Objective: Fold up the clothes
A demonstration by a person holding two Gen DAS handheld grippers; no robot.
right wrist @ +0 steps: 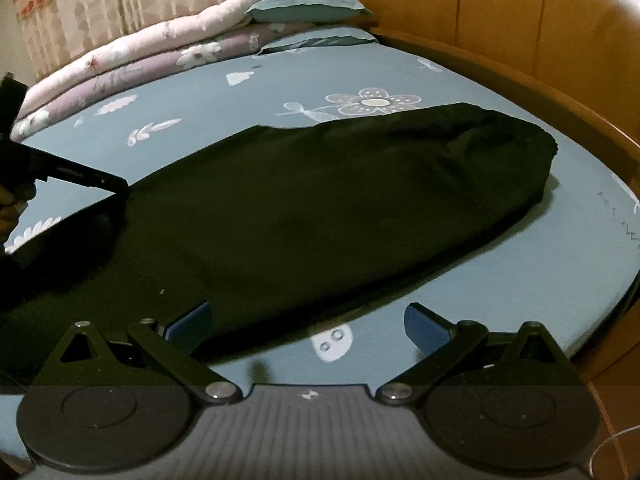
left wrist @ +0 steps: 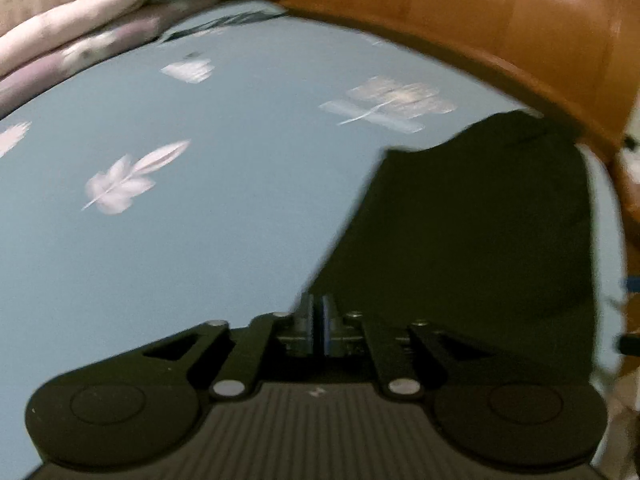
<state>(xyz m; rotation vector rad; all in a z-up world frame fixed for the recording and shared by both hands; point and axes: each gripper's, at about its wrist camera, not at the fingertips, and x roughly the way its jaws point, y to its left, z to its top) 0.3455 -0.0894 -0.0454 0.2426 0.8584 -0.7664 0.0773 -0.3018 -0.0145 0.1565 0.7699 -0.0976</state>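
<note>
garment: dark cloth [right wrist: 320,208] lies flat on blue flower-print bedsheet [right wrist: 500,264], long axis near-left to far-right, far end close to wooden bed frame [right wrist: 500,12]
L gripper [left wrist: 319,320]: fingers pressed together, pinching garment's near-left edge; view blurred
R gripper [right wrist: 308,324]: blue pads [right wrist: 426,326] spread wide, above garment's near edge, holding nothing
far left: folded quilts [right wrist: 132,60] stacked w/ pillows [right wrist: 308,6]
</note>
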